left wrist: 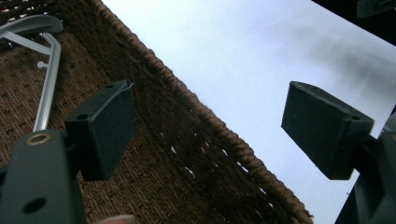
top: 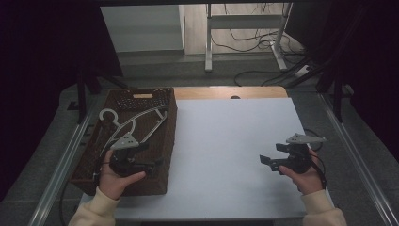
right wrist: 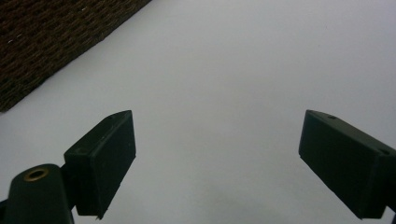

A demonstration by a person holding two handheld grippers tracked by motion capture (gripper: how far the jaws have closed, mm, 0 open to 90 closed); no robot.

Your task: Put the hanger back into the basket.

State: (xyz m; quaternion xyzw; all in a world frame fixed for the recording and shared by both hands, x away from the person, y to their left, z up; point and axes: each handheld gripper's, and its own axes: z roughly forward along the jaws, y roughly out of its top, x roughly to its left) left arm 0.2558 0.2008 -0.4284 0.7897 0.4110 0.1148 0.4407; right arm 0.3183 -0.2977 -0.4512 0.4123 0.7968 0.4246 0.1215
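Note:
A brown wicker basket (top: 170, 123) stands on the left part of the white table (top: 226, 141). A pale grey clothes hanger (top: 133, 123) lies inside it, hook toward the far left. My left gripper (top: 154, 165) hovers over the basket's near right corner, open and holding nothing. In the left gripper view its jaws (left wrist: 208, 105) straddle the basket's rim (left wrist: 205, 116), with part of the hanger (left wrist: 46, 74) at the upper left. My right gripper (top: 269, 157) is open above the bare table at the right, pointing left. In the right gripper view (right wrist: 215, 140) the basket's wall (right wrist: 46, 37) sits at the top left.
A wooden strip (top: 230, 92) edges the table's far side. Beyond it are a metal frame's legs (top: 209, 42) and loose cables (top: 249, 40) on the floor. Dark curtains flank both sides. Metal rails (top: 61, 165) run along the table's left and right.

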